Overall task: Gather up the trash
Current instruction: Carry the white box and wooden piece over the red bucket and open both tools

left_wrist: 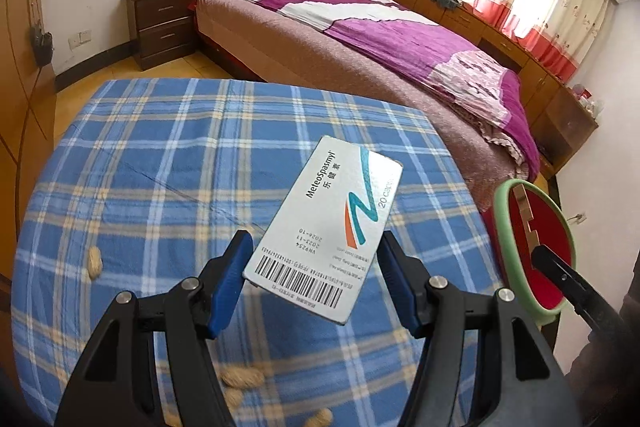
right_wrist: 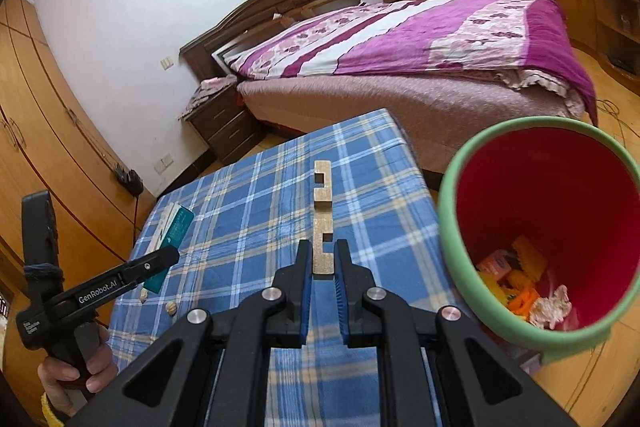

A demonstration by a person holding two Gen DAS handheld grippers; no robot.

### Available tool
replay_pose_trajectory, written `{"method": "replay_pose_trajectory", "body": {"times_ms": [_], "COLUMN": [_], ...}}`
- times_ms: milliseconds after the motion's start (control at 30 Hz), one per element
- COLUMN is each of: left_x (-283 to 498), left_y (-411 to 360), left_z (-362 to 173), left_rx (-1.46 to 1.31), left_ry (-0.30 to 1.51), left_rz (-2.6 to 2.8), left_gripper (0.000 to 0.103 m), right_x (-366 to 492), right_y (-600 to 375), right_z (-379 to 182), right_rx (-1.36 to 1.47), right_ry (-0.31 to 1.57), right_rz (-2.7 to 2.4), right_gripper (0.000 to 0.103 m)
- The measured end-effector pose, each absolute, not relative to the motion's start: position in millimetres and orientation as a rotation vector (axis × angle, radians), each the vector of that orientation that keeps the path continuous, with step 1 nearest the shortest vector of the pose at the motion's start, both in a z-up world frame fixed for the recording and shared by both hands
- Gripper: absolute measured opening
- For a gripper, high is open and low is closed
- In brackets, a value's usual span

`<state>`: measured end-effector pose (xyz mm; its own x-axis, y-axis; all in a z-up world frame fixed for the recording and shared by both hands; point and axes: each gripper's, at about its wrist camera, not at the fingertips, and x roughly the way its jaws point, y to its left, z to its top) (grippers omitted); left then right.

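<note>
Right tongs are clenched on a notched wooden strip, lifted beside the bin, probably for dropping in. Left tongs grip a medicine box above the plaid surface, farther from the bin.

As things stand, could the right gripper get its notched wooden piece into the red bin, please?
Probably yes. The right gripper is shut on the notched wooden piece, and the red bin stands just to its right beside the table, mouth open and tilted toward it. Nothing lies between them.
</note>
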<state>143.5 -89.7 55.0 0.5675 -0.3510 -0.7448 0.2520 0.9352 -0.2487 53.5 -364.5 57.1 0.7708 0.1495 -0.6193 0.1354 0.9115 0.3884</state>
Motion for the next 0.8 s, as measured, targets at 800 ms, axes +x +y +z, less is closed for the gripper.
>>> {"method": "replay_pose_trajectory", "body": {"times_ms": [800], "left_x": [93.1], "left_y": [-155.8], "left_z": [69.2], "left_rx": [-0.051], "left_ry": [0.887], "left_rz": [-0.489], "left_gripper": [0.064], "right_x": [-28.9], "right_y": [-432.7], "right_z": [57.3], "right_rx": [0.547], "right_ry": [0.619], "right_rz": [-0.140], "right_gripper": [0.013]}}
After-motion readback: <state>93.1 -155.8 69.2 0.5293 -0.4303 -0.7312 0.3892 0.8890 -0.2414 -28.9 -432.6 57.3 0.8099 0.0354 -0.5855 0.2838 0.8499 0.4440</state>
